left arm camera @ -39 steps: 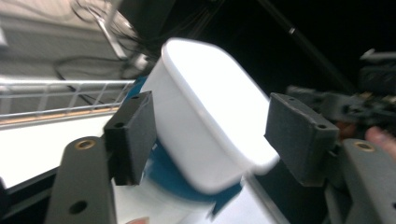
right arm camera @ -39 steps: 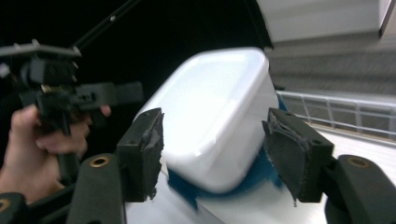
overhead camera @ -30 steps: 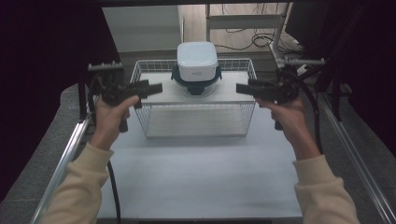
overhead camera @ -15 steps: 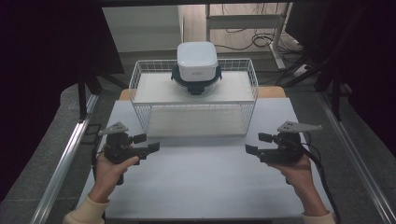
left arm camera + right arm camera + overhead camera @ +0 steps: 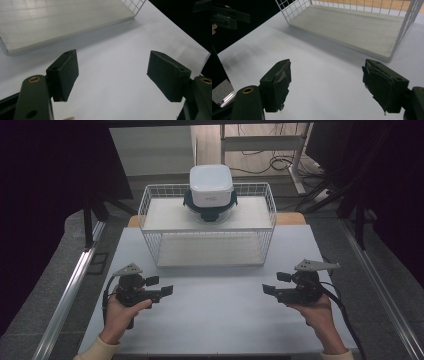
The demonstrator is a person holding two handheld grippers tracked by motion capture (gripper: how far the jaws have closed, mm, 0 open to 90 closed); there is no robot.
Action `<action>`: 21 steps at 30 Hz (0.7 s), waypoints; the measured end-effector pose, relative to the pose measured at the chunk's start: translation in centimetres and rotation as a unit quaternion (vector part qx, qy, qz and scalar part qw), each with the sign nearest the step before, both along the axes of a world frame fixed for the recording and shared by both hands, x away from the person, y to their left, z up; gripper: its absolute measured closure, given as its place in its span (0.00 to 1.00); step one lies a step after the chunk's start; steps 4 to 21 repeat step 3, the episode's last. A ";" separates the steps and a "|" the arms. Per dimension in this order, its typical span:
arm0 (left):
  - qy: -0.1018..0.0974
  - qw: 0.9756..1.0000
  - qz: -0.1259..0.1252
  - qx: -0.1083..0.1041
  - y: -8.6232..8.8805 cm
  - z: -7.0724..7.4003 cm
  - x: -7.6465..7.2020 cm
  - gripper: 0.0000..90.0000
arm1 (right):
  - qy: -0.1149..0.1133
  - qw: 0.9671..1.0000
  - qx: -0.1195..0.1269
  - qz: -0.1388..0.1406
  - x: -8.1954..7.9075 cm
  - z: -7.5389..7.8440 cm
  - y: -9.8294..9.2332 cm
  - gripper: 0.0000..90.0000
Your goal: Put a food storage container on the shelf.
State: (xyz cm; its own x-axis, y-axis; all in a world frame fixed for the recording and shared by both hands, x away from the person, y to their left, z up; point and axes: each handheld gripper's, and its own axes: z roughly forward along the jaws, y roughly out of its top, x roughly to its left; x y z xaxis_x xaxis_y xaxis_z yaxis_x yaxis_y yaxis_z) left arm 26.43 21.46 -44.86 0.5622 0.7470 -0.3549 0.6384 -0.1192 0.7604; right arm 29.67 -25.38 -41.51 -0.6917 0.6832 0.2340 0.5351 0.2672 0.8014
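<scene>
My left gripper point(image 5: 161, 285) hovers low over the white table point(image 5: 215, 320) at the front left, pointing right, jaws open and empty. My right gripper point(image 5: 275, 283) mirrors it at the front right, pointing left; its jaws have just been opening and hold nothing. In the left gripper view the open jaws point(image 5: 112, 72) frame bare table. The right gripper view shows the same between its jaws point(image 5: 327, 82). A white-lidded container with dark blue clips point(image 5: 211, 185) sits on the top shelf of a white wire rack point(image 5: 150, 215) behind both grippers.
The rack's lower shelf is a pale board point(image 5: 357, 27), also visible in the left gripper view point(image 5: 62, 20). Metal rails point(image 5: 70, 290) run along both table sides. Cables lie on the floor beyond the table point(image 5: 260, 162).
Both hands have dropped from beside the rack's top down to just above the table and drawn back toward the person. Over the last half second they barely moved.
</scene>
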 end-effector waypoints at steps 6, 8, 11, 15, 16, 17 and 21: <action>0.003 1.000 -0.003 0.001 0.0 0.0 0.0 0.26 | -0.003 1.000 0.007 0.001 -0.1 -0.1 -0.1 0.24; 0.003 1.000 -0.003 0.001 0.0 0.0 0.0 0.26 | -0.003 1.000 0.007 0.001 -0.1 -0.1 -0.1 0.24; 0.003 1.000 -0.003 0.001 0.0 0.0 0.0 0.26 | -0.003 1.000 0.007 0.001 -0.1 -0.1 -0.1 0.24; 0.003 1.000 -0.003 0.001 0.0 0.0 0.0 0.26 | -0.003 1.000 0.007 0.001 -0.1 -0.1 -0.1 0.24; 0.003 1.000 -0.003 0.001 0.0 0.0 0.0 0.26 | -0.003 1.000 0.007 0.001 -0.1 -0.1 -0.1 0.24; 0.003 1.000 -0.003 0.001 0.0 0.0 0.0 0.26 | -0.003 1.000 0.007 0.001 -0.1 -0.1 -0.1 0.24; 0.003 1.000 -0.003 0.001 0.0 0.0 0.0 0.26 | -0.003 1.000 0.007 0.001 -0.1 -0.1 -0.1 0.24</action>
